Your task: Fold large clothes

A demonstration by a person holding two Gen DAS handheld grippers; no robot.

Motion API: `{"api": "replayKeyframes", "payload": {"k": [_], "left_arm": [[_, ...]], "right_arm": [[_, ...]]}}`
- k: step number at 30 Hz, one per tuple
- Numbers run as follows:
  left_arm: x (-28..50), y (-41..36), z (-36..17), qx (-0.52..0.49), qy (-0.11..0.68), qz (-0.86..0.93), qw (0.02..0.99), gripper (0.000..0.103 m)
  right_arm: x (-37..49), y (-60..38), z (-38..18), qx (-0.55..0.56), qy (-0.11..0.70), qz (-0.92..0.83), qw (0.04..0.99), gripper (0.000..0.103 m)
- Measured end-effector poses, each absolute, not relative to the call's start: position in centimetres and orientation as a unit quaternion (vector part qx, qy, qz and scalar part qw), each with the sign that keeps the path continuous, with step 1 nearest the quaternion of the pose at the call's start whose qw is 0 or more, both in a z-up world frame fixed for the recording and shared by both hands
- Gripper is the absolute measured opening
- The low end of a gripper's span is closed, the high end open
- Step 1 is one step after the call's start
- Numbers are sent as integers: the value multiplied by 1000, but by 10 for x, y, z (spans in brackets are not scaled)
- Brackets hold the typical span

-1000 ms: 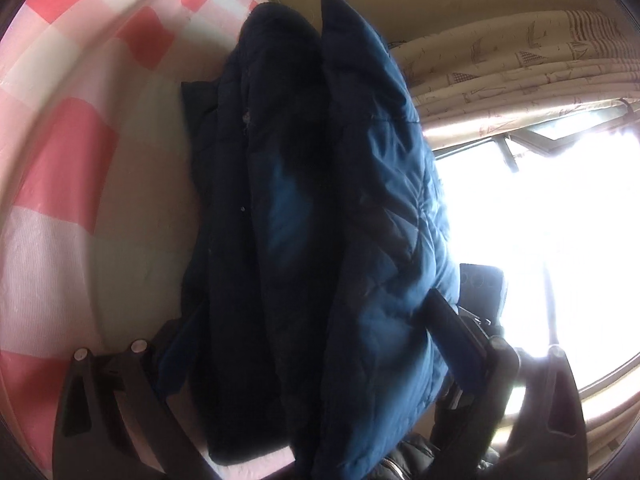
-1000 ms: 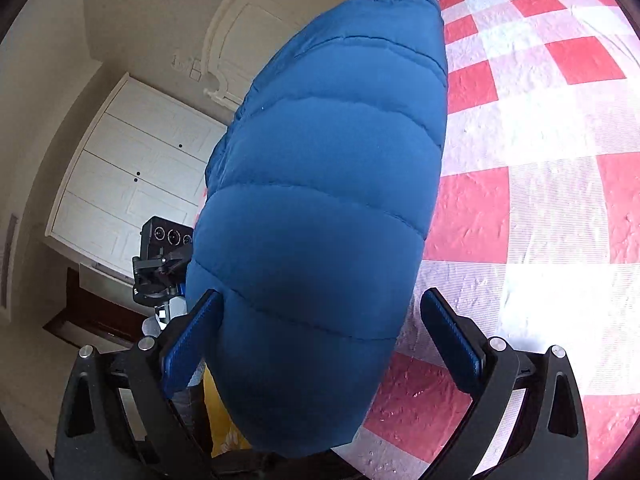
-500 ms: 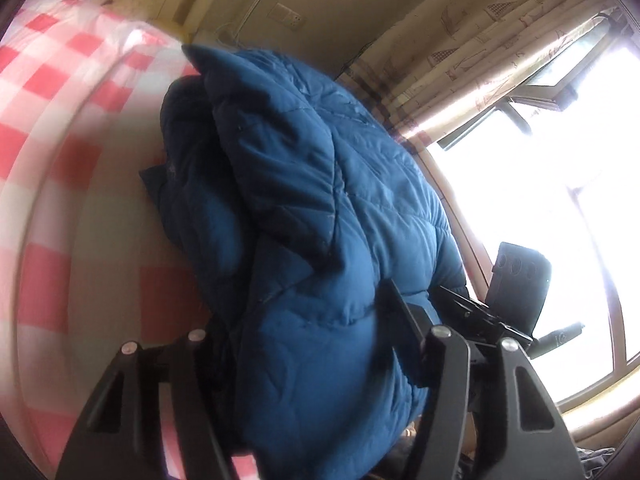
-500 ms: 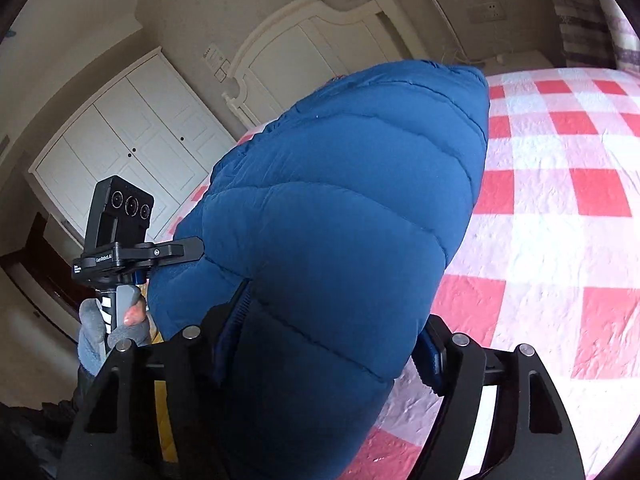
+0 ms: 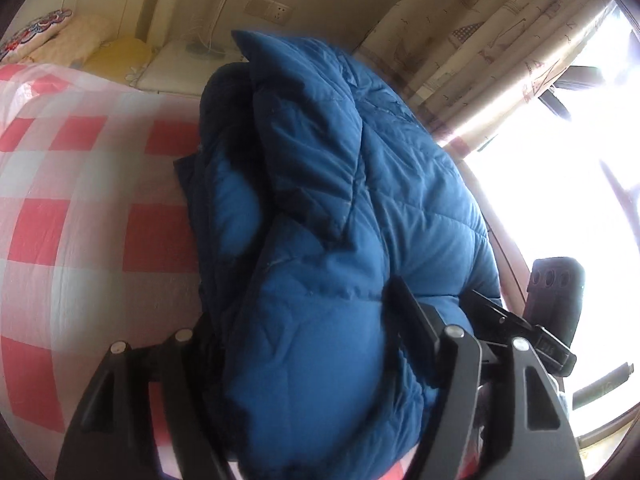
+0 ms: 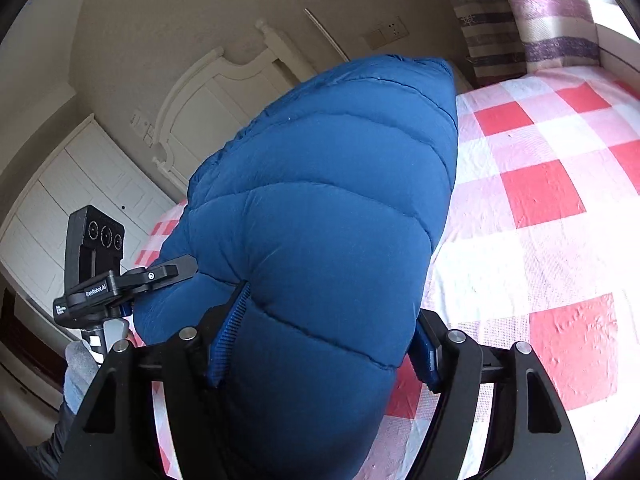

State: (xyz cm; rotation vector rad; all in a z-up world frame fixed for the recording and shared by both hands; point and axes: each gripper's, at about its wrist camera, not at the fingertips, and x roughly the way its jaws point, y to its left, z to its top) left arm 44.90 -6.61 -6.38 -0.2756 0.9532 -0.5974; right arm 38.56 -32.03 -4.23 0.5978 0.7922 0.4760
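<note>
The right gripper (image 6: 320, 340) has its ribbed blue pads (image 6: 230, 332) pressed into both sides of a puffy blue quilted down jacket (image 6: 320, 220), pinching a thick bundle of it. The left gripper (image 5: 304, 340) squeezes the same jacket (image 5: 332, 220) from the other side; its black fingers (image 5: 416, 320) dent the padding, though the jaws are opening slightly at this moment with the fabric between them.

Beyond the fingers, the jacket bulges upward and away as a thick, doubled-over roll, held above a bed covered in a red-and-white checked sheet (image 6: 540, 200). In the left view, darker inner layers (image 5: 224, 128) show beside the outer shell, so it looks already folded at least once. Each view shows the opposite gripper's black camera mount (image 6: 96, 256) at the jacket's far side.

Further out are a white headboard (image 6: 224, 92), white wardrobe doors (image 6: 72, 200), patterned curtains (image 5: 480, 40) and a bright window (image 5: 560, 160).

The folding seems well advanced; what likely remains is setting the bundle down on the bed and tidying it.
</note>
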Motion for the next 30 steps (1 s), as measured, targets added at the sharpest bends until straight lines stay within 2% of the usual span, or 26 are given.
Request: {"api": "replayKeyframes", "payload": {"k": [3, 4, 6, 7, 9, 12, 16, 20, 25, 30], "left_arm": [[441, -59, -66, -136, 455, -272, 837, 75], [439, -56, -67, -130, 453, -269, 840, 78], [432, -53, -66, -118, 444, -253, 851, 82], [428, -51, -64, -111, 436, -238, 861, 88], [409, -51, -53, -77, 402, -186, 893, 94], [363, -52, -27, 5, 306, -76, 949, 101], [301, -57, -4, 66, 232, -31, 970, 101], [241, -52, 4, 54, 203, 25, 977, 101], [181, -37, 6, -14, 205, -24, 978, 101], [147, -44, -3, 14, 198, -35, 980, 101]], "right_arm": [[387, -321, -39, 279, 386, 210, 854, 71], [383, -320, -35, 274, 393, 199, 855, 78], [378, -321, -20, 266, 395, 163, 864, 83], [371, -322, -7, 250, 377, 133, 882, 88], [356, -313, 23, 207, 313, 101, 921, 89], [327, -293, 52, 166, 267, 90, 945, 89], [265, -269, 68, 120, 216, 69, 967, 91], [202, -249, 69, 71, 184, 25, 980, 97], [153, -238, 63, 42, 180, 10, 983, 97], [119, -231, 56, 39, 178, 19, 983, 97]]}}
